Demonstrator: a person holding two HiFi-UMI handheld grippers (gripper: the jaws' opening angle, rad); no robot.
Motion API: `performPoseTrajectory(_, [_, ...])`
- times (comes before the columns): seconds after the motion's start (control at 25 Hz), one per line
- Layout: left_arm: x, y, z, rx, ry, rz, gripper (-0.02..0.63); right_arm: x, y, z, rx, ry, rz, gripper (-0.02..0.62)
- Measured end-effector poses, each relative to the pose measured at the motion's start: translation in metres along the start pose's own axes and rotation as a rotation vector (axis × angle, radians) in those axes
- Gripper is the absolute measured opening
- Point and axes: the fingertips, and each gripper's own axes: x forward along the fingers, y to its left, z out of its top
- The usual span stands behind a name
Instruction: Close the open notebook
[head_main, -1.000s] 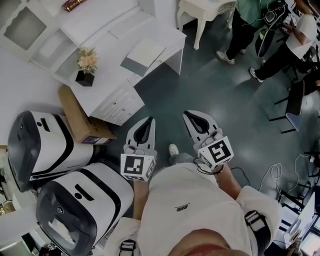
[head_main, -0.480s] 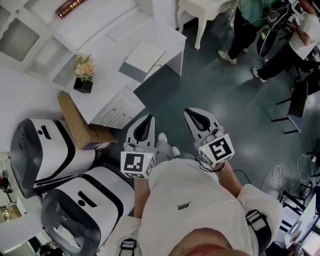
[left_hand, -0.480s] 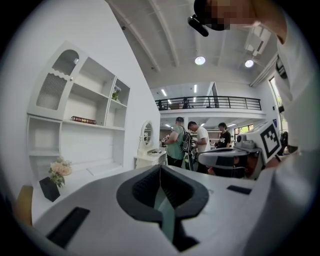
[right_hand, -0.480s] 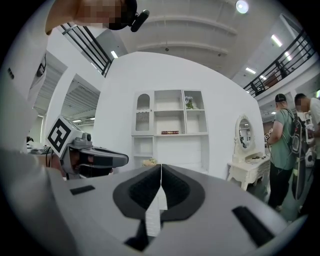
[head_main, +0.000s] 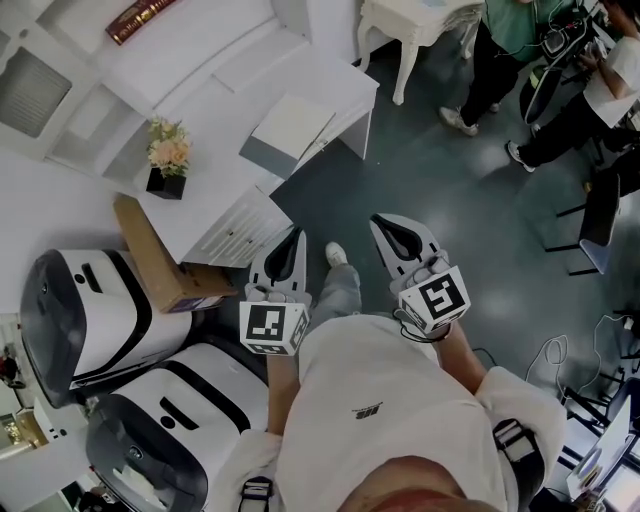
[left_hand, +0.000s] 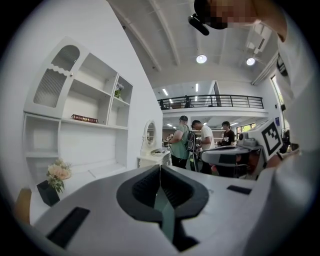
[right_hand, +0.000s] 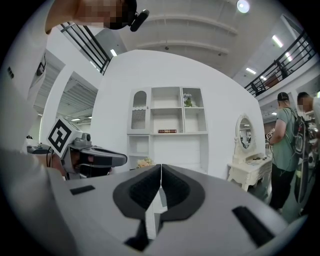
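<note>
**A:** What is the largest thing ahead of the claws?

**B:** A glossy white desk. Its smooth, flat tabletop (head_main: 335, 78) stands ahead of the left claw (head_main: 293, 240), well apart from it. Left of that claw sit two rounded white machines (head_main: 90, 310) with black bands, and a brown cardboard box (head_main: 150, 250) lies between them and the desk.

**A:** And the notebook?

**B:** The notebook (head_main: 290, 128) lies flat on the tabletop, straight ahead of the left claw and well apart from it. It is a pale rectangle with a grey strip along its near edge. Ahead and to the left of that claw stand pale flowers in a square black pot (head_main: 166, 160).

**A:** How are the claws held?

**B:** They are low in front of the person's torso, side by side over the dark floor (head_main: 440, 200), and both point forward. The left claw is clenched, its ribbed black pads (left_hand: 145, 185) pressed together on nothing. The right claw (head_main: 385, 228) is likewise clenched and empty.
</note>
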Motion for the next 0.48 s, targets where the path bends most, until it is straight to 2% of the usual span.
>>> performPoseTrajectory(0.48, [0.066,0.055,0.009,-0.023,0.001,0.009,0.0,0.083,-0.043,0.011,-0.018,0.012,0.031,-0.004])
